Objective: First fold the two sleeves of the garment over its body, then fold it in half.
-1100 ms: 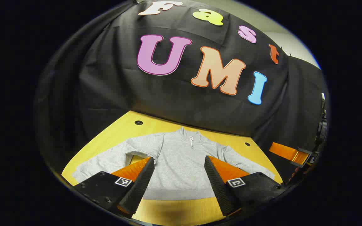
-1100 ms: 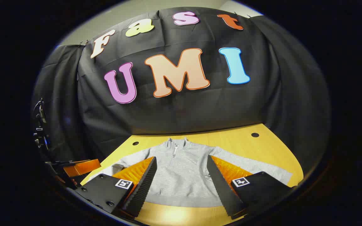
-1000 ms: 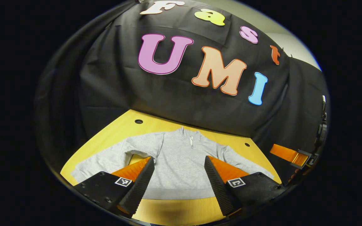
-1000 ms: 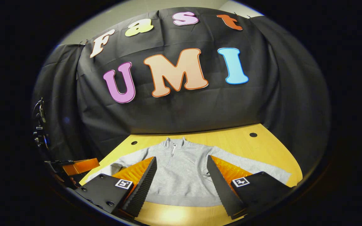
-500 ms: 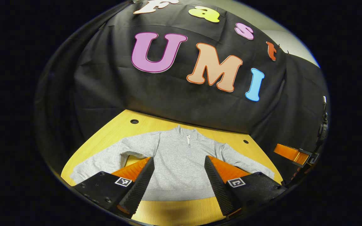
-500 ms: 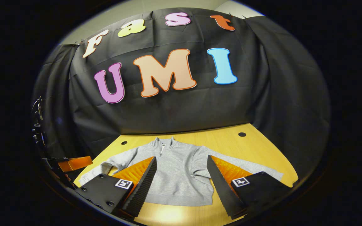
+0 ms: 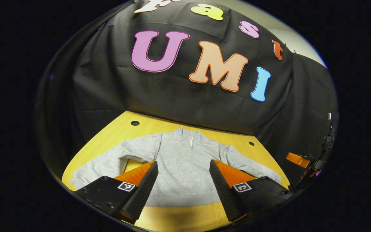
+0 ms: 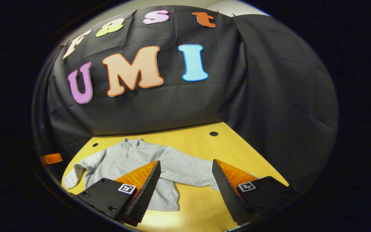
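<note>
I hold my left gripper (image 7: 183, 183) and right gripper (image 8: 185, 183) with jaws spread wide, nothing pinched between them, both seemingly hovering.

Garment (image 7: 185, 167) is plain light grey, heathered, w/ a paler zip strip at the collar (image 7: 191, 141); its hem band is a shade darker. Table (image 7: 147, 127) under the garment is yellow wood-grain w/ small dark round holes (image 7: 135, 123) near its far corners. Wall (image 8: 269, 96) behind the table is black cloth, creased. Above the wall, a pale off-white strip.
</note>
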`<act>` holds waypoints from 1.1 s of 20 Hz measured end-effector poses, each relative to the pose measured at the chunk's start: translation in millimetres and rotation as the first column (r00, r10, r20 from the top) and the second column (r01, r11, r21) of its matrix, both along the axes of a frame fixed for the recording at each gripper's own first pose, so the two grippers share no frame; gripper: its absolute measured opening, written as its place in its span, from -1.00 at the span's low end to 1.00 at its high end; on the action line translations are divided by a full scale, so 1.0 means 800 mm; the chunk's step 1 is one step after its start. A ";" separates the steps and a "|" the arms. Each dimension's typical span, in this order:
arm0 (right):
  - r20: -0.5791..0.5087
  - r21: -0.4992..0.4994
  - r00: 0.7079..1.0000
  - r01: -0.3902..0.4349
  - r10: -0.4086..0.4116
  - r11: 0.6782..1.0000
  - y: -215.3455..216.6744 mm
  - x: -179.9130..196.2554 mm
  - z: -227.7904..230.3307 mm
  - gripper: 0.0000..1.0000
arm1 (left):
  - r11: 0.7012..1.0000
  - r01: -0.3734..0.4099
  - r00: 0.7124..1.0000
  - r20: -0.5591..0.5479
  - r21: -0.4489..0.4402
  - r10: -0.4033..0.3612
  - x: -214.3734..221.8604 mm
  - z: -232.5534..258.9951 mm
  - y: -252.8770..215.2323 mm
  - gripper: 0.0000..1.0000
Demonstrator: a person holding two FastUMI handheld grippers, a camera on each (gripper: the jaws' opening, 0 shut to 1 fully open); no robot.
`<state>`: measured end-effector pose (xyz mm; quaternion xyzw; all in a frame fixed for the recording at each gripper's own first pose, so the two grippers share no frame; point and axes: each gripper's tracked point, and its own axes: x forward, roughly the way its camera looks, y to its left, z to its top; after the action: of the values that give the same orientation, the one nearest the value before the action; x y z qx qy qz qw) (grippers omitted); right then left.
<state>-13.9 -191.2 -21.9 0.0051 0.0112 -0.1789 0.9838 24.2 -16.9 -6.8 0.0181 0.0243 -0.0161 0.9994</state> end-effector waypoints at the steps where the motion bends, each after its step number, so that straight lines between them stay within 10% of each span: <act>1: -0.005 0.004 1.000 0.021 -0.021 1.000 -0.019 -0.003 -0.004 0.97 | 1.000 -0.003 1.000 0.001 -0.003 0.003 0.001 0.000 -0.001 0.88; 22: -0.397 0.154 0.897 0.275 -0.195 0.949 -0.265 0.002 -0.236 0.93 | 0.992 -0.128 0.991 -0.038 0.016 0.129 0.004 -0.022 0.008 0.87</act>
<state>-12.1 -403.1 -210.7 0.0741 0.2175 -0.2925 0.9282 27.8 -10.2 -24.2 0.0228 0.0449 0.0481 0.9976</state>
